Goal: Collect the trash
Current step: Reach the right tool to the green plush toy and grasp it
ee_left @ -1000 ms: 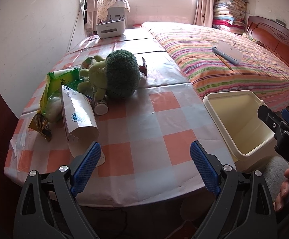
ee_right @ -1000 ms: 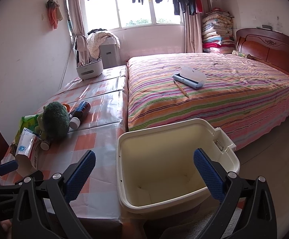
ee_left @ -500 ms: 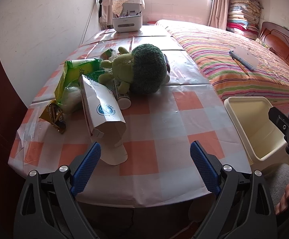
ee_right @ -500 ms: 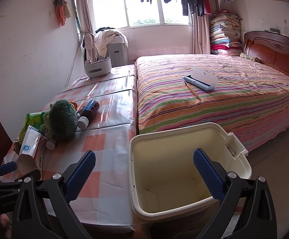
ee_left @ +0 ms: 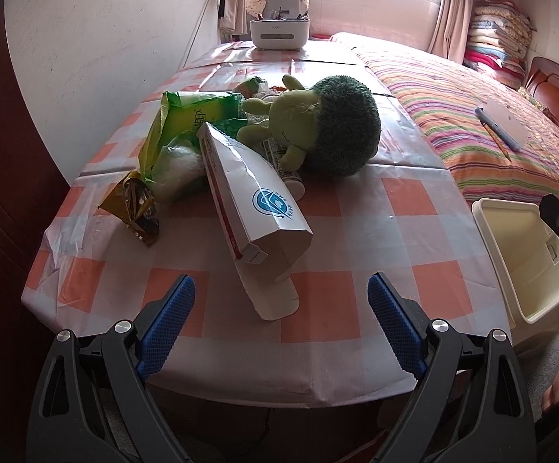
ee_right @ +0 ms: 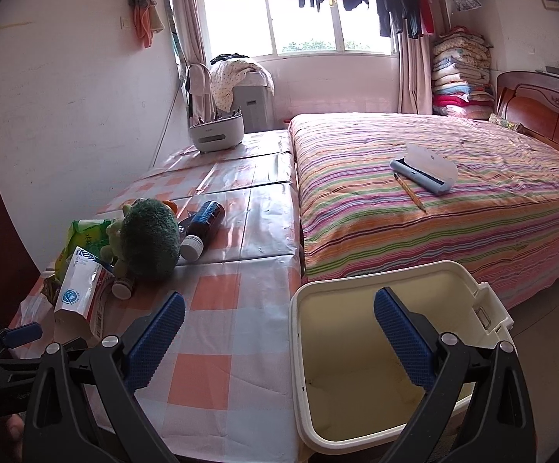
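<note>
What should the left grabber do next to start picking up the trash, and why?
Probably ease the left gripper forward and close on the white carton. Its jaws are open and empty, the carton lies nearest, right between the fingers' line, and the cream bin beside the table looks empty and ready.

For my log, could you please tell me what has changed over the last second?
The left gripper has moved closer to the white carton, fingers open; nothing grasped. The right gripper shifted slightly over the bin, open. The trash and plush toy stayed put.
</note>
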`<action>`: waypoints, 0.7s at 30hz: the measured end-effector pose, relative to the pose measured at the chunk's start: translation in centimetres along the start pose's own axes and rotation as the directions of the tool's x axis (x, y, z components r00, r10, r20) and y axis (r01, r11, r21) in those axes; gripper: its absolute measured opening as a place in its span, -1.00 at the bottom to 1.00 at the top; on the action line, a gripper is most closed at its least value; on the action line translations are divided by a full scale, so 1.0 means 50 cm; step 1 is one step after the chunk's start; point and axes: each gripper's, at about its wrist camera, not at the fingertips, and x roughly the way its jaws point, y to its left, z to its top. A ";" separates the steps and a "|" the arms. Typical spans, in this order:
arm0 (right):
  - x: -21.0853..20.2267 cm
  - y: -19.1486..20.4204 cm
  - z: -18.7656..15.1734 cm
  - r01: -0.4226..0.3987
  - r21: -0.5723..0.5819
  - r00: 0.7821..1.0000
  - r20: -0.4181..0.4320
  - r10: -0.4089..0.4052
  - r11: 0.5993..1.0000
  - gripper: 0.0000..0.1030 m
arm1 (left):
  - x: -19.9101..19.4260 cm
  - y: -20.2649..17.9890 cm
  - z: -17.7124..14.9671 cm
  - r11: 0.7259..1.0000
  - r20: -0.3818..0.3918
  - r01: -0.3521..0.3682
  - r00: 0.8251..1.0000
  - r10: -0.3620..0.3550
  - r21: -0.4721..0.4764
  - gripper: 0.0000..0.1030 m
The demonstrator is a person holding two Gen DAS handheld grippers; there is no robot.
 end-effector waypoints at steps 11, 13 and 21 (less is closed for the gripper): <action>0.059 0.049 0.044 -0.124 0.033 0.992 -0.033 0.125 0.992 0.86 | 0.004 0.063 0.025 0.998 -0.010 0.012 1.000 -0.013 -0.065 0.74; 0.079 0.060 0.055 -0.153 0.025 0.987 -0.042 0.154 0.988 0.86 | 0.007 0.069 0.035 0.996 -0.019 0.044 0.999 -0.046 -0.082 0.74; 0.173 0.131 0.106 -0.325 -0.049 0.943 -0.091 0.320 0.944 0.86 | 0.006 0.075 0.075 0.991 -0.011 0.086 0.996 -0.087 -0.098 0.74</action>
